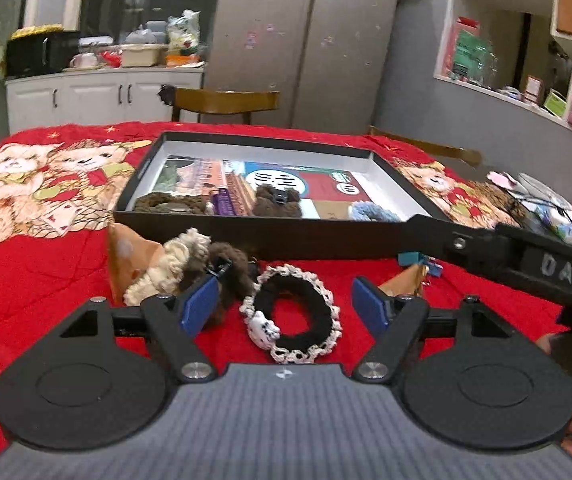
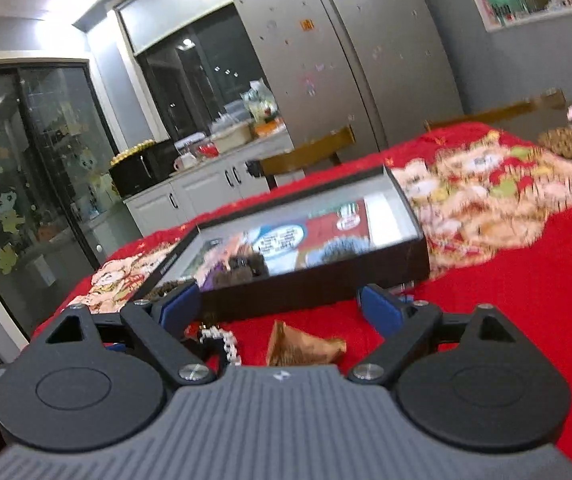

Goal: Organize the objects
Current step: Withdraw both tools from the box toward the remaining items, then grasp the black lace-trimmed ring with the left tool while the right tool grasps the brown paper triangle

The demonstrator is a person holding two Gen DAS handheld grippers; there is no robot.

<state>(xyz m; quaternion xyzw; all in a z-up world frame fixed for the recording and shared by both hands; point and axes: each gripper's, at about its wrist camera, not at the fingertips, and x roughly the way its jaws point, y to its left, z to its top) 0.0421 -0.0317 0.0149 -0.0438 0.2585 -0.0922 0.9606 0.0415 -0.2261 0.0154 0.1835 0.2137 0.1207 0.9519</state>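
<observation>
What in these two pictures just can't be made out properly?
- Brown fluffy hair tie, left wrist view: partly behind the left gripper's blue pad.
- Shallow black box's contents, right wrist view: blurred.
- Crumpled brown paper wrapper, left wrist view: mostly hidden by the gripper finger.

I note a shallow black box [image 1: 246, 236] with a white inner wall lying flat on the red cloth, its floor covered by a colourful printed sheet. Inside, along the near wall, I see a dark brown scrunchie [image 1: 166, 203], a purple item [image 1: 222, 200], a fuzzy brown hair clip [image 1: 276, 200] and a light blue scrunchie [image 1: 370, 212]. Outside, just before the box's near wall, lie a cream scrunchie [image 1: 170, 264] touching a brown fuzzy clip [image 1: 226, 268], and beside them a black scrunchie with white lace trim and a small white charm [image 1: 294, 320], flat on the cloth. A crumpled brown paper piece [image 2: 302, 346] lies near it.
</observation>
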